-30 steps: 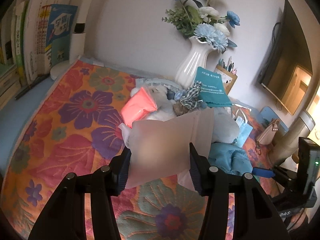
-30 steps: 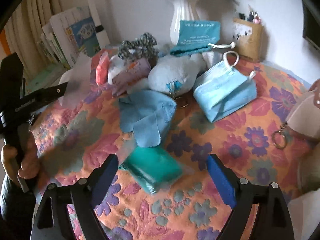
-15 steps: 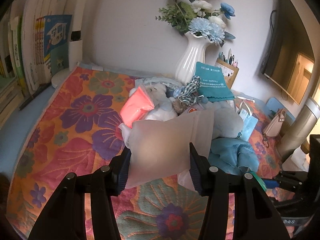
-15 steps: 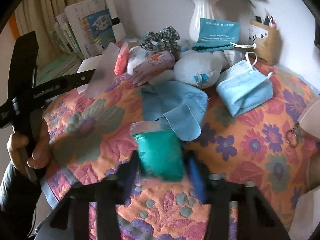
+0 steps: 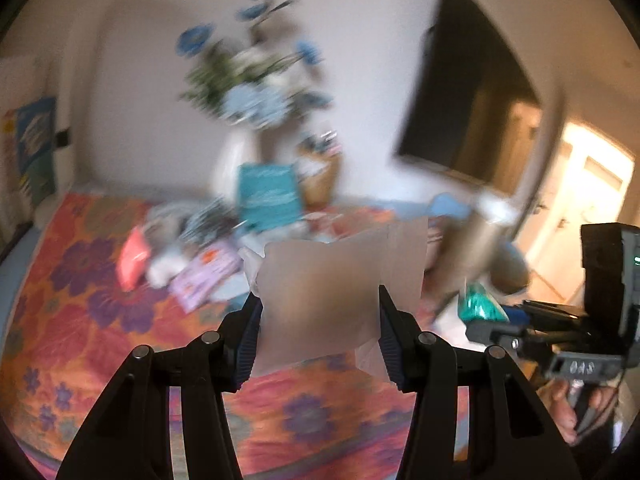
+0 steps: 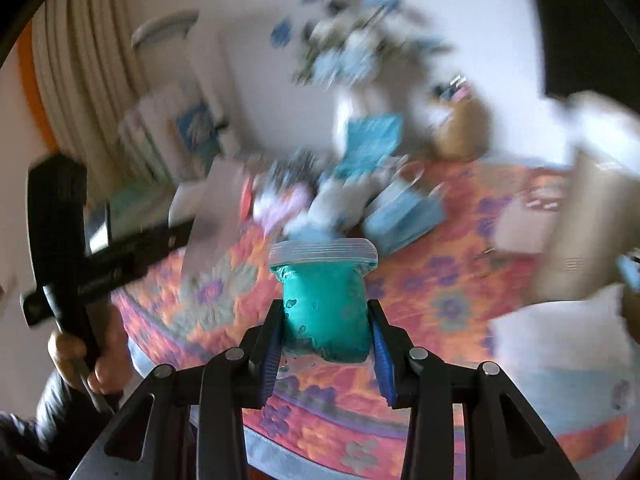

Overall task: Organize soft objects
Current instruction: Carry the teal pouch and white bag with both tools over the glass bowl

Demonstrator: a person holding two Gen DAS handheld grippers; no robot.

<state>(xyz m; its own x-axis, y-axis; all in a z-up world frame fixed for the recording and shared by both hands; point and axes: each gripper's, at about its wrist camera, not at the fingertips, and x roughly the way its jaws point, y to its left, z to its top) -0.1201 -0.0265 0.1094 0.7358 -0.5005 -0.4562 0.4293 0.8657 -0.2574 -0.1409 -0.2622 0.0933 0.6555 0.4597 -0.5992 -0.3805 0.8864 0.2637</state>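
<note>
My left gripper (image 5: 318, 308) is shut on a pale frosted bag (image 5: 320, 272) and holds it above the floral tablecloth (image 5: 92, 320). In the right wrist view my right gripper (image 6: 325, 316) is shut on a zip bag of teal-green soft stuff (image 6: 323, 280), its clear zip top upward, clear of the cloth. The left wrist view shows that teal bag (image 5: 478, 304) at the right, in the other hand's gripper. Seen from the right wrist, the left gripper's fingers (image 6: 120, 256) and the pale bag (image 6: 216, 208) are at the left. Both views are motion-blurred.
A heap of soft things lies at the table's back: a pink pack (image 5: 134, 260), a lilac pouch (image 5: 208, 272), a teal packet (image 5: 268, 196), blue face masks (image 6: 404, 212). A white vase (image 5: 232, 168) of blue flowers stands behind. A pale bag-like thing (image 6: 580, 232) is at the right.
My right gripper closed on the teal bag and lifted it off the cloth. Both grippers rose and swung, so the table sits lower and blurred. The left grip is unchanged.
</note>
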